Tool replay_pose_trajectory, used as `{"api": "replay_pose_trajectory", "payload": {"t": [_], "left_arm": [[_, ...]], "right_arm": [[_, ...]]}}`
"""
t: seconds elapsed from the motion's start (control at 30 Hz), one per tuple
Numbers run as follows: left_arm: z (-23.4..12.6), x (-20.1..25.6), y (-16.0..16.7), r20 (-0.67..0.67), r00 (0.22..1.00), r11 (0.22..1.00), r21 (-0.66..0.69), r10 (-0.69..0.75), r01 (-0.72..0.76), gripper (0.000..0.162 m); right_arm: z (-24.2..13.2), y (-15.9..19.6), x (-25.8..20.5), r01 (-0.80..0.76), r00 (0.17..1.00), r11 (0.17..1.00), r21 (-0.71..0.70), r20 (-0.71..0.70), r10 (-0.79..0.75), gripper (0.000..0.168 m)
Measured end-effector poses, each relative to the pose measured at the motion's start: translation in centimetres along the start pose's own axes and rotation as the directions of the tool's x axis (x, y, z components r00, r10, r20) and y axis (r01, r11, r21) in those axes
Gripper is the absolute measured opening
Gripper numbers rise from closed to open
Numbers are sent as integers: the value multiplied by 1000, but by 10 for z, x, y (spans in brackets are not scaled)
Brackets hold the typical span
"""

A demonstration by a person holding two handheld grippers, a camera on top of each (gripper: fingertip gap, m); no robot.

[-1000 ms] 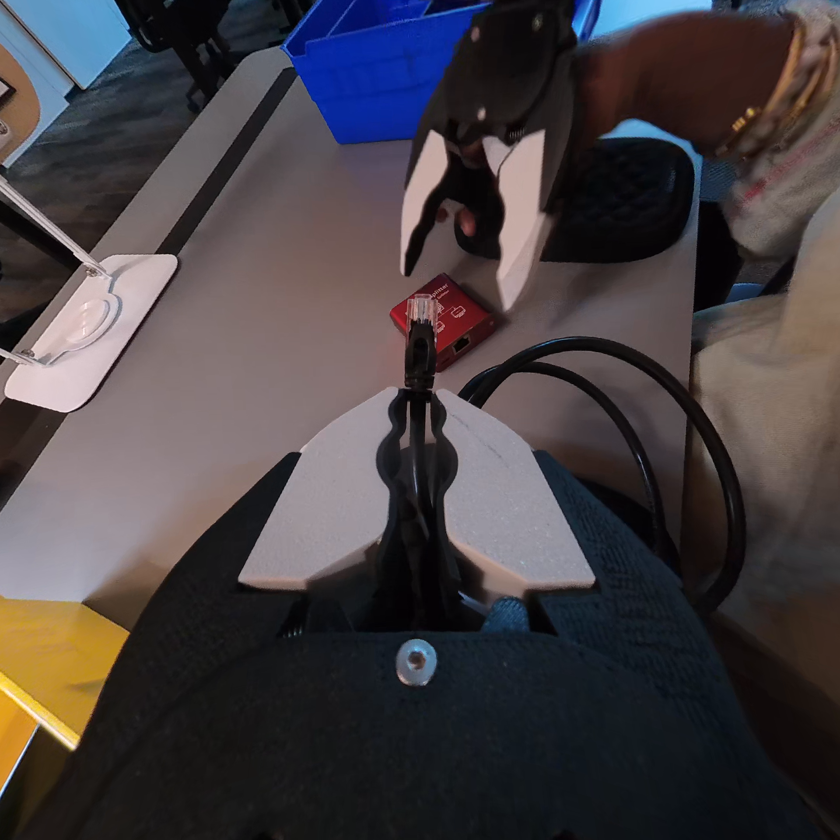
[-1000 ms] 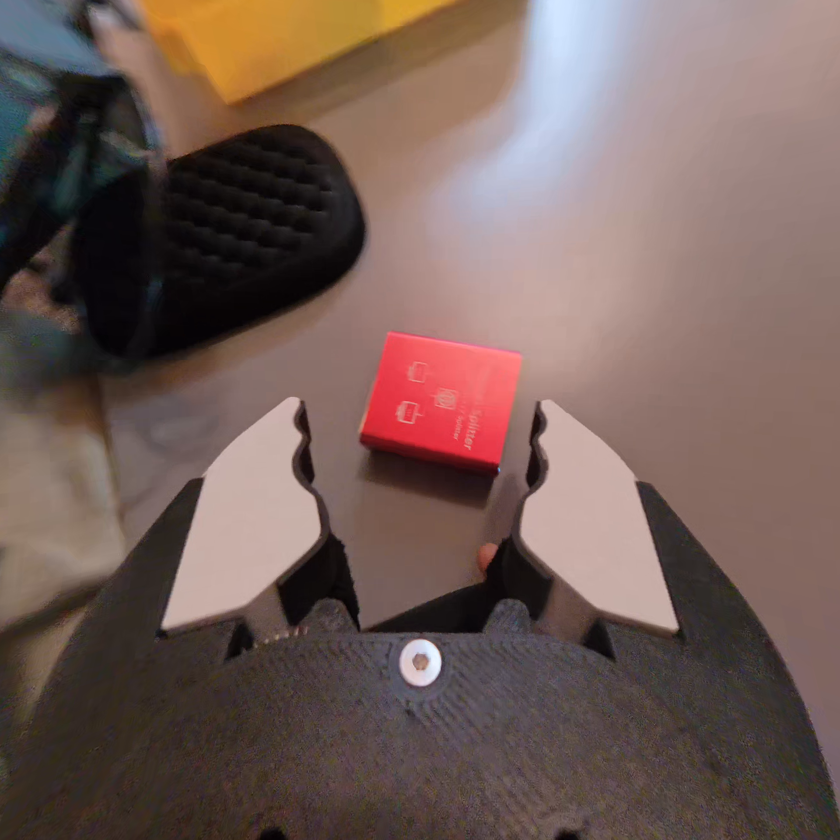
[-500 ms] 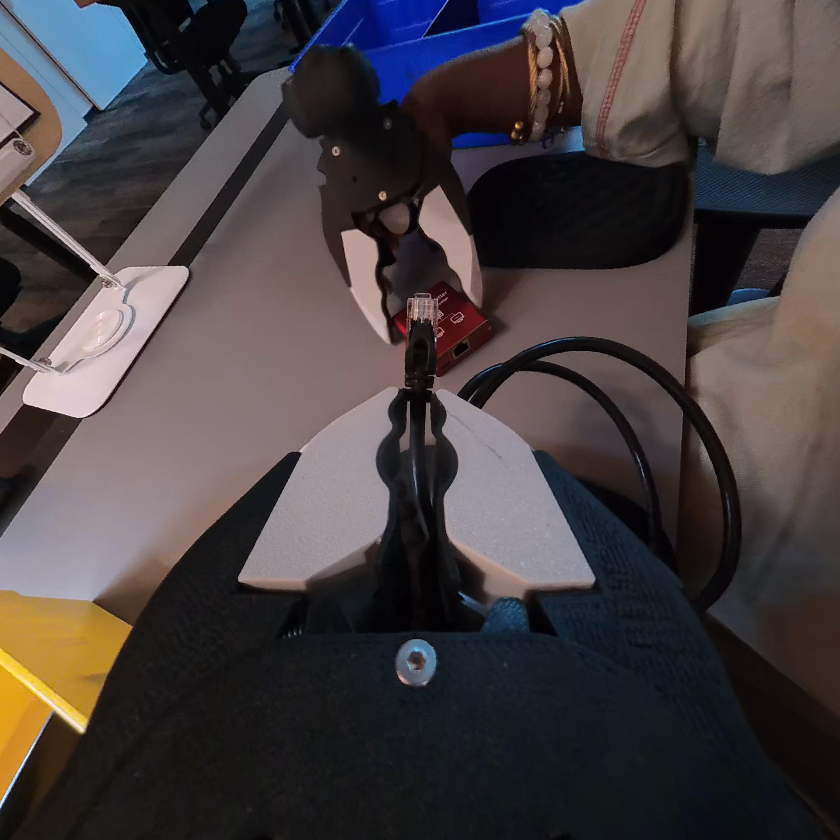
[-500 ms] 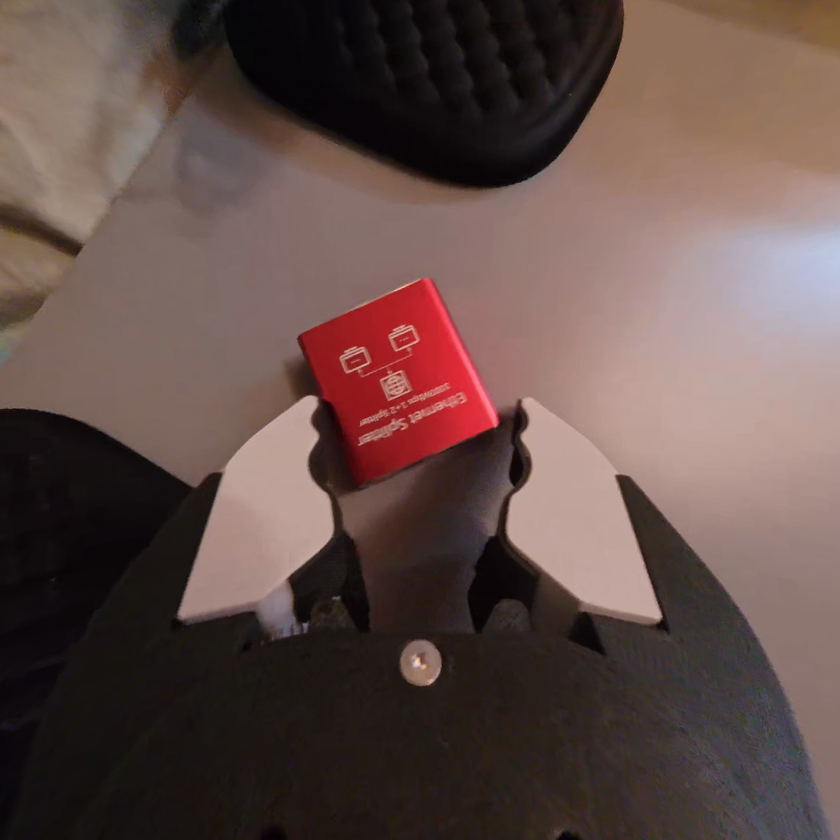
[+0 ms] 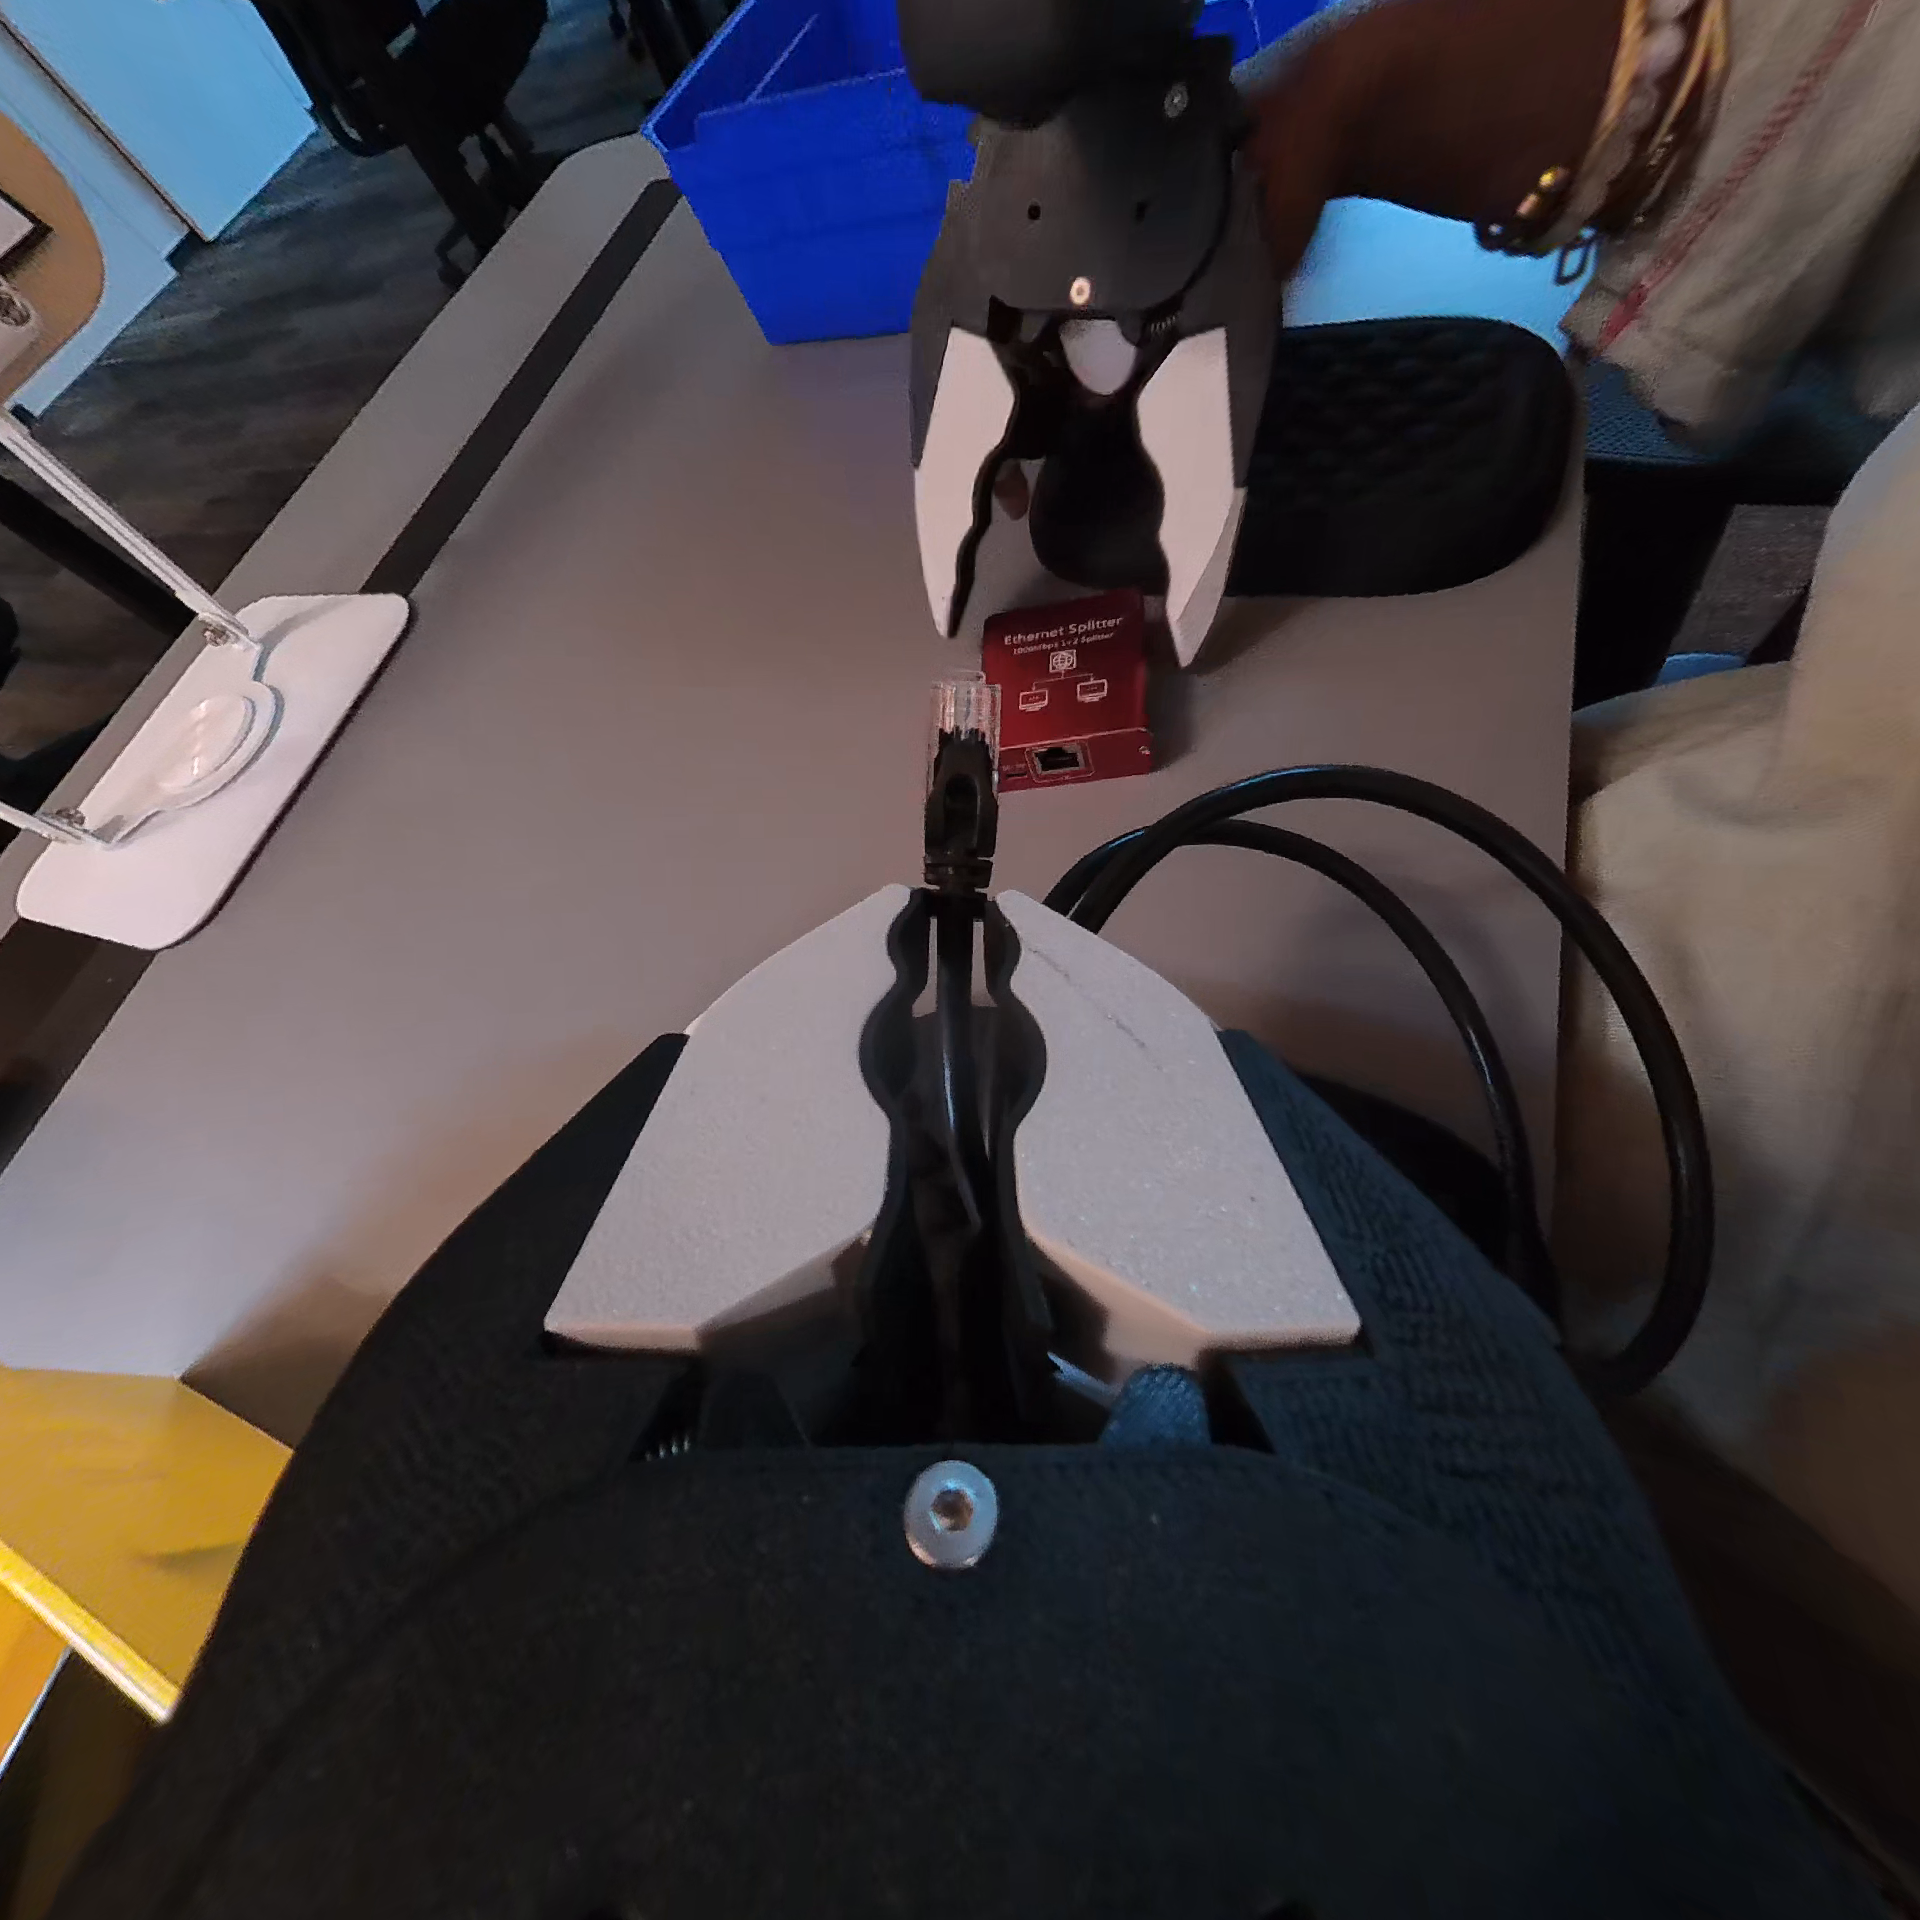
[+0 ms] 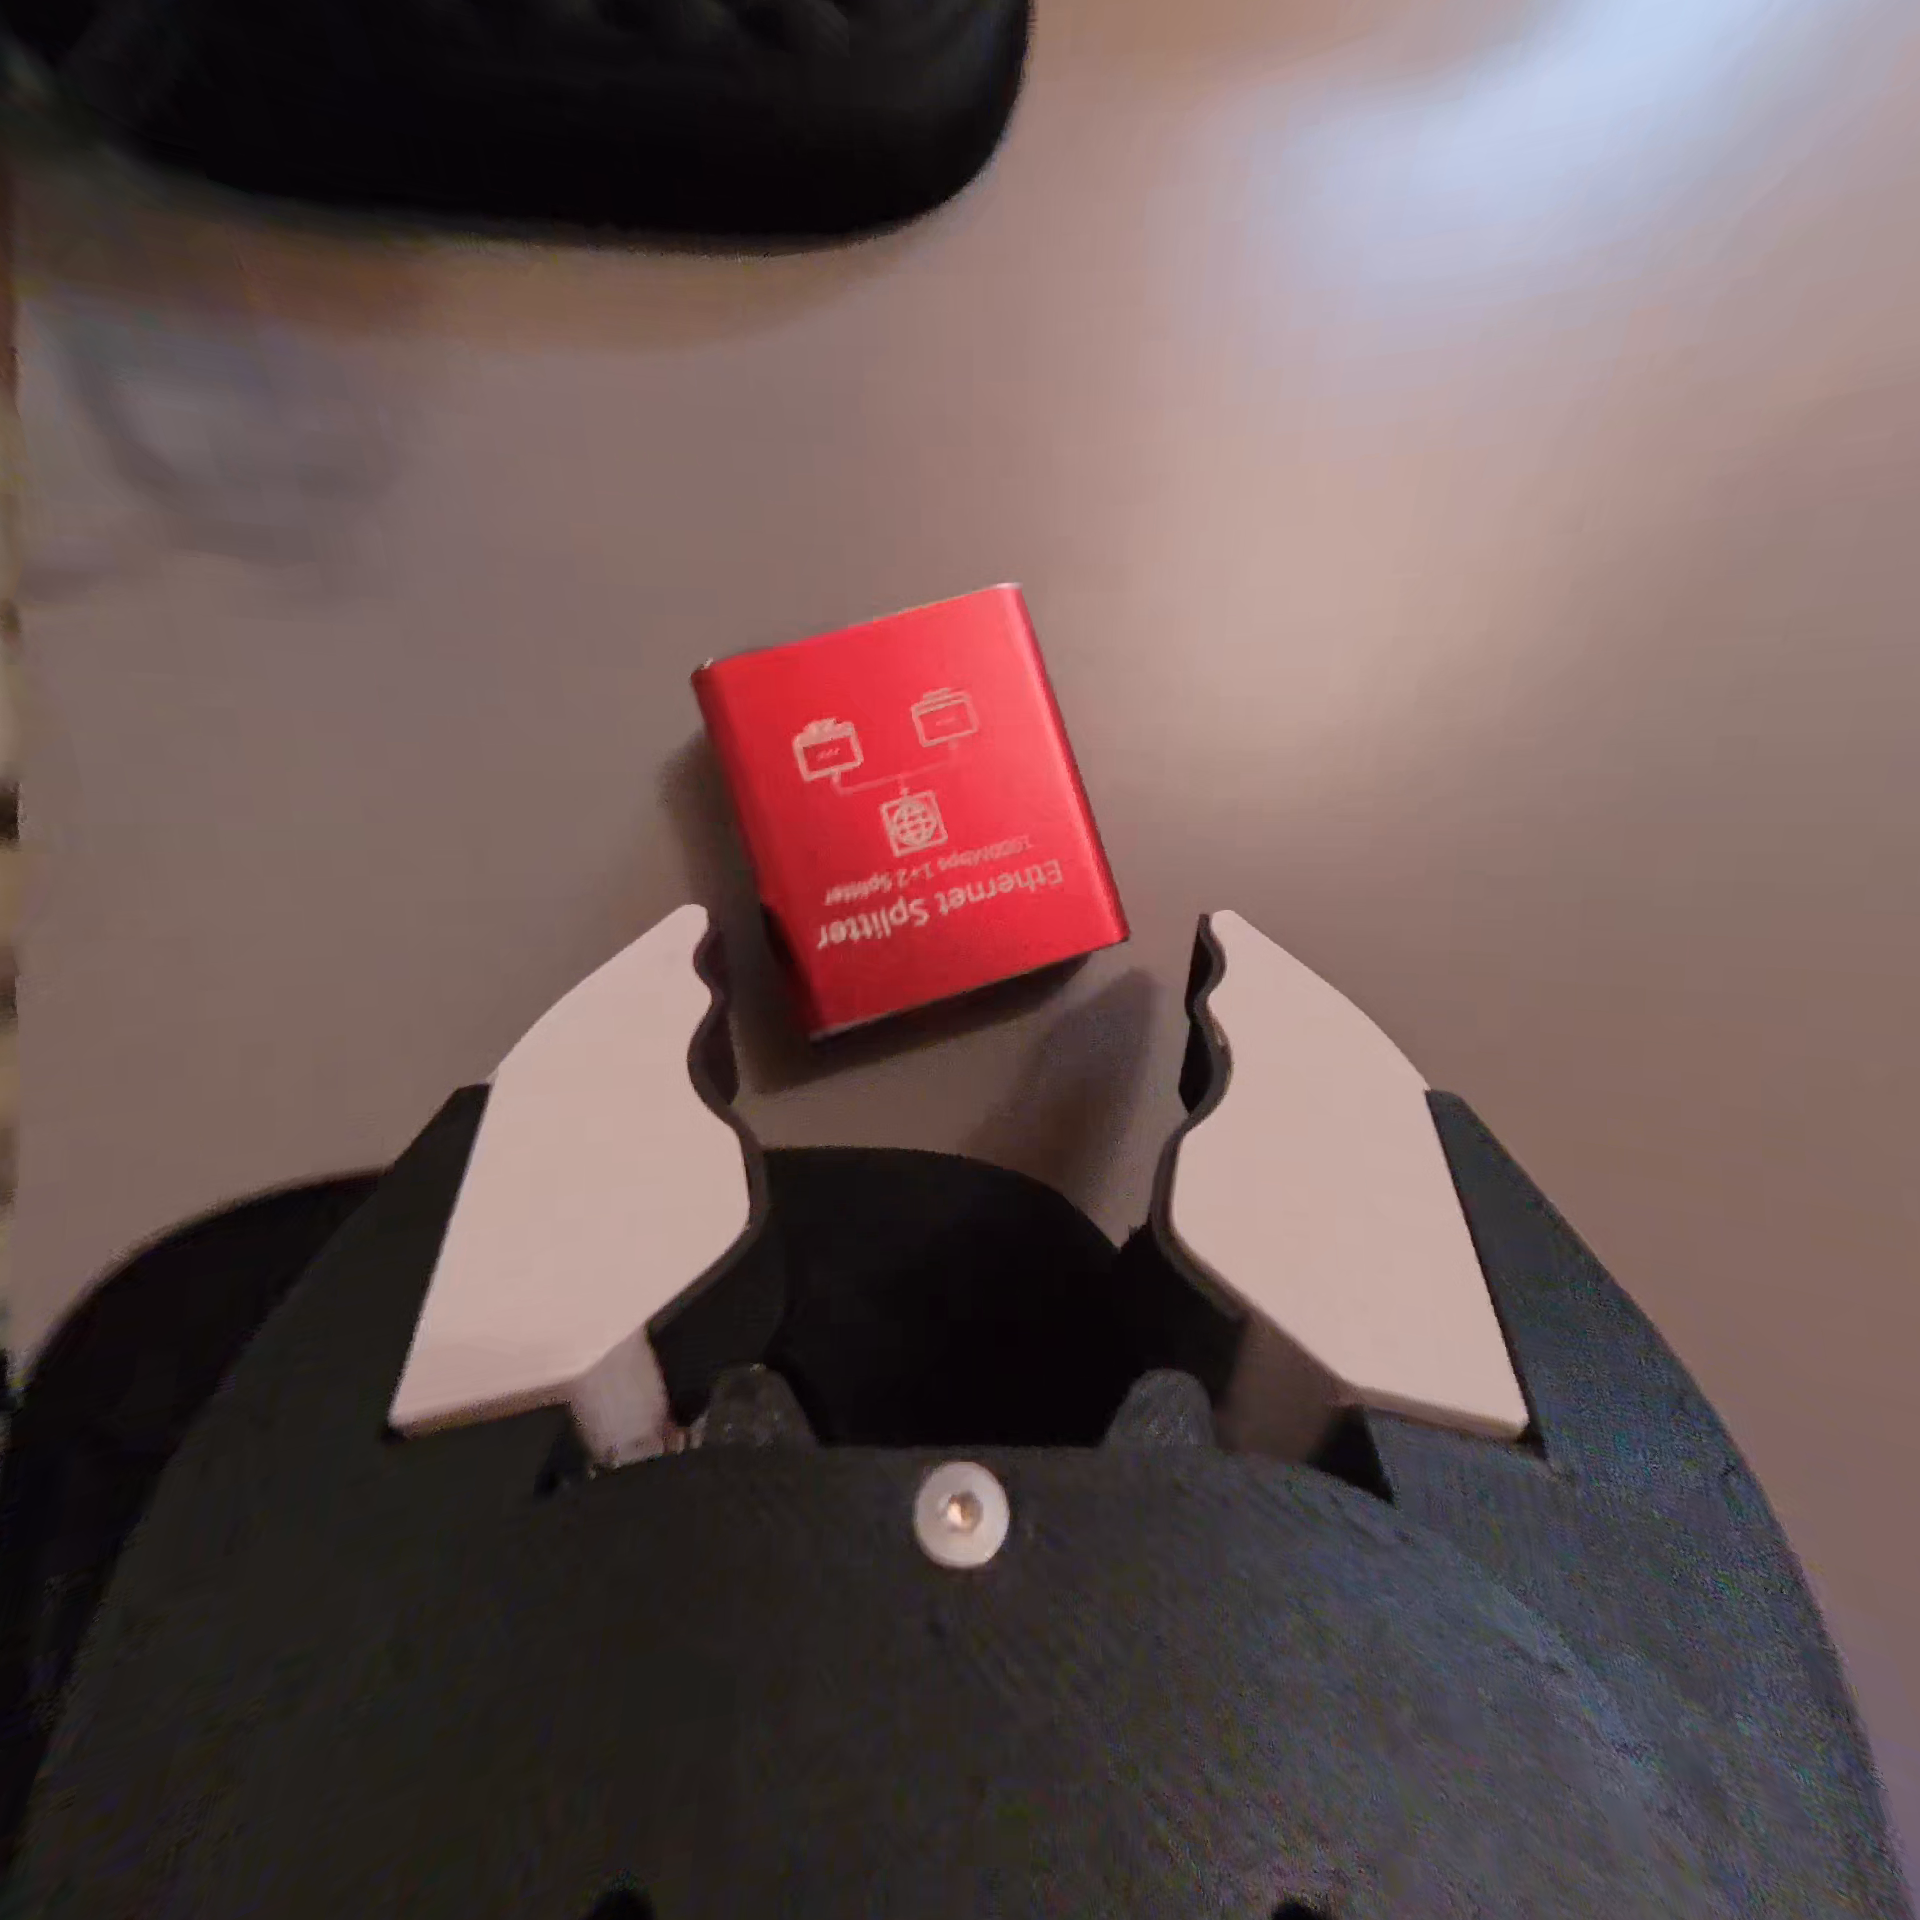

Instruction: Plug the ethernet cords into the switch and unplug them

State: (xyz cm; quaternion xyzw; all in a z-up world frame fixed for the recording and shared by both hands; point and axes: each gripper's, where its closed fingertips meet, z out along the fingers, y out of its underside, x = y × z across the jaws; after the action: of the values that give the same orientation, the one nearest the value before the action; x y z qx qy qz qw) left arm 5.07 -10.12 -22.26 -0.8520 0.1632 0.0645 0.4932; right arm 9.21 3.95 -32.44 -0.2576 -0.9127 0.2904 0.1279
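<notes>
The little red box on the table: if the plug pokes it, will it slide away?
Probably. The red box looks small and smooth, lying loose on the bare table, so a poke would likely skid it. The right gripper has open jaws on either side, maybe to steady it. It lies flat, so tipping seems unlikely.

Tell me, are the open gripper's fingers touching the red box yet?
Apart. The right wrist view shows bare table between the red box and each of the right gripper's fingers; the box lies just ahead of the tips.
</notes>
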Motion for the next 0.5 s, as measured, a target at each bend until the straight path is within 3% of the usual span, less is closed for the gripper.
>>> {"api": "replay_pose_trajectory", "payload": {"t": [0.13, 0.33, 0.5], "left_arm": [[-1, 2, -2, 0, 1000, 1000, 2, 9, -9, 9], [1, 2, -3, -3, 1000, 1000, -5, 15, -15, 10], [0, 2, -2, -2, 1000, 1000, -2, 13, -13, 10]], "right_arm": [[-1, -3, -3, 277, 956, 948, 157, 49, -288, 83], [6, 1, -6, 220, 938, 964, 148, 238, -250, 70], [-13, -18, -6, 138, 960, 962, 236, 208, -189, 70]]}}
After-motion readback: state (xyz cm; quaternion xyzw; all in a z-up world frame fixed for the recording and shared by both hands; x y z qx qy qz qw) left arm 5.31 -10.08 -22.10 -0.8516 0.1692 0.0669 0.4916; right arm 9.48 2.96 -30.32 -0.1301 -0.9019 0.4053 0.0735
